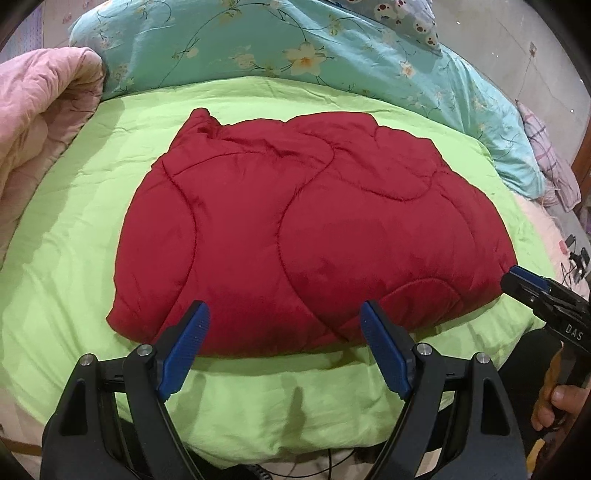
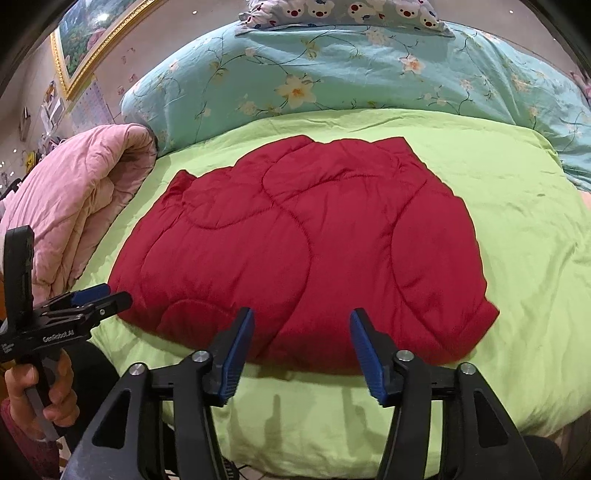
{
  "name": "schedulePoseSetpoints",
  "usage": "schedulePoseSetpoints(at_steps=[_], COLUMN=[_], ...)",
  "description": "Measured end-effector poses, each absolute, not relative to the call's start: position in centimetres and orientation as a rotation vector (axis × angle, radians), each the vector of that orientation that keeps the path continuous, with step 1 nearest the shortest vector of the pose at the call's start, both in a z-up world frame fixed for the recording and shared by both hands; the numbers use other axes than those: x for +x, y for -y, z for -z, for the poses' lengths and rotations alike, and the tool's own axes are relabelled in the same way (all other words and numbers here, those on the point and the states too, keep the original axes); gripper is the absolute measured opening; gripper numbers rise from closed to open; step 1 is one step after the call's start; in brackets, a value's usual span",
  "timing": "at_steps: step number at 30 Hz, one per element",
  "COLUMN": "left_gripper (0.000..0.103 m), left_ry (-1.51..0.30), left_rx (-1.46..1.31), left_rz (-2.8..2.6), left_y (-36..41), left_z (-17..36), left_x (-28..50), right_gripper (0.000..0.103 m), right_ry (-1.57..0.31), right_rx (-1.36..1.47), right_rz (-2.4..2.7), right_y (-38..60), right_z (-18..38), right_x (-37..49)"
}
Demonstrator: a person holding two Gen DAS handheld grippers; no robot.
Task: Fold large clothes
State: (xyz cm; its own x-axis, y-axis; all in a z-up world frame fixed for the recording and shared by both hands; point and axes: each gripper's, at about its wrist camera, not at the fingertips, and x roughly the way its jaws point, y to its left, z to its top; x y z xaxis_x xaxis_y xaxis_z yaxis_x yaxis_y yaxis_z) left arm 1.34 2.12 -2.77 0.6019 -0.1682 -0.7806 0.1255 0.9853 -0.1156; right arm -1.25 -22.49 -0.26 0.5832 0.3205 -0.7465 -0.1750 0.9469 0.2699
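Note:
A red quilted garment (image 1: 310,236) lies folded flat on the green bedspread (image 1: 74,240); it also shows in the right wrist view (image 2: 303,254). My left gripper (image 1: 284,310) is open and empty, its blue pads over the garment's near edge. My right gripper (image 2: 303,317) is open and empty, likewise at the near edge. The right gripper also appears at the right of the left wrist view (image 1: 524,277), by the garment's near right corner. The left gripper appears at the left of the right wrist view (image 2: 107,295), by the near left corner.
A rolled pink quilt (image 1: 40,129) lies at the left of the bed. A blue floral duvet (image 1: 295,44) is piled along the far side, with a bear-print pillow (image 2: 347,11) on top. The green spread's (image 2: 517,221) front edge drops off just below the grippers.

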Motion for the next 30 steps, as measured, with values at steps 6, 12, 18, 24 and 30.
schedulePoseSetpoints(at_steps=[6,12,18,24,30], left_gripper=[0.085,0.086,0.086,0.087,0.087], left_ry=[-0.904,-0.913,-0.903,-0.895,-0.876], left_rx=[0.005,0.022,0.066,0.135,0.121], left_rz=[0.140,0.130,0.098,0.087,0.108], left_y=[-1.8,-2.0,-2.1,-1.6,-2.0], left_z=[2.7,3.1,3.1,3.4,2.6], left_x=[0.3,-0.4,-2.0,-3.4,-0.8], right_gripper=[0.064,0.072,0.078,0.093,0.093], right_ry=[-0.917,-0.933,-0.958,-0.978,-0.948], right_rx=[0.157,0.153,0.162,0.127,0.087], right_rz=[-0.290,-0.274,-0.257,-0.278,-0.266], right_y=[22.1,22.2,22.7,22.3,22.3], right_z=[0.5,1.0,1.2,1.3,0.9], right_x=[-2.5,-3.3,-4.0,-5.6,-4.5])
